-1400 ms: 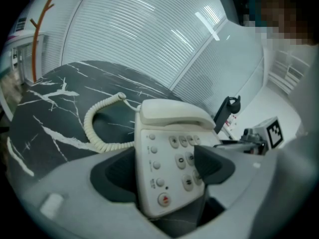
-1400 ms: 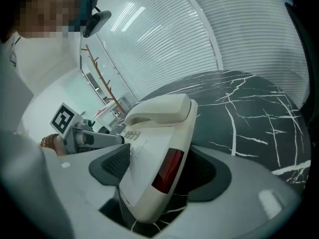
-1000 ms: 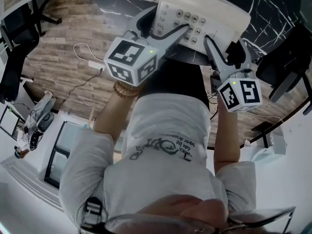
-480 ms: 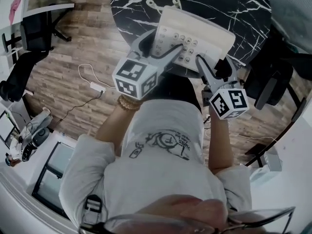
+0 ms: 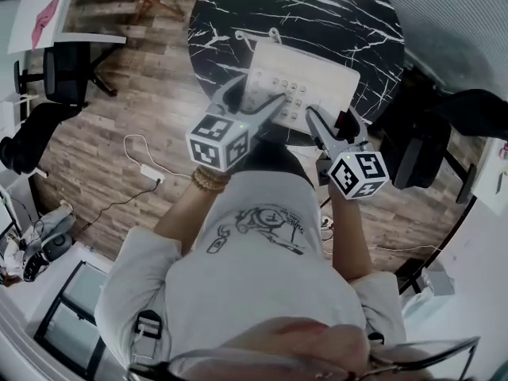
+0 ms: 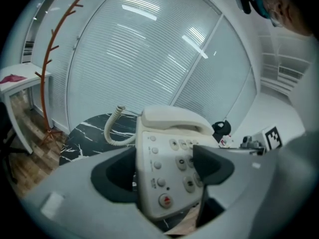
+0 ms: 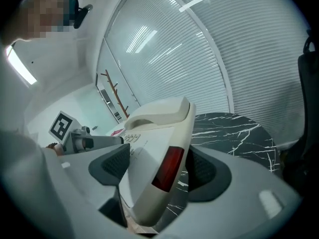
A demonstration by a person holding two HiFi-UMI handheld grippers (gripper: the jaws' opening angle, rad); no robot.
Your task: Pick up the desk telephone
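Note:
A cream desk telephone (image 5: 305, 86), its handset resting on the cradle, is held up over the near edge of the round black marble table (image 5: 317, 14). My left gripper (image 5: 258, 98) is shut on its left side, next to the keypad (image 6: 182, 158), with a dark pad on each side of the body. My right gripper (image 5: 329, 121) is shut on the right edge, where a dark red window (image 7: 167, 168) shows. The telephone (image 7: 154, 133) fills the middle of both gripper views. Its coiled cord (image 6: 112, 128) hangs down to the table.
Black office chairs stand left (image 5: 55, 74) and right (image 5: 417, 145) of the table. A power strip with cable (image 5: 151, 173) lies on the wood floor. A red coat stand (image 6: 50, 59) and window blinds (image 6: 149, 49) lie beyond the table. A white desk (image 5: 40, 10) is at the far left.
Both grippers and the telephone have risen together. The table and floor look smaller and farther below than a second ago. Both grips on the telephone are unchanged.

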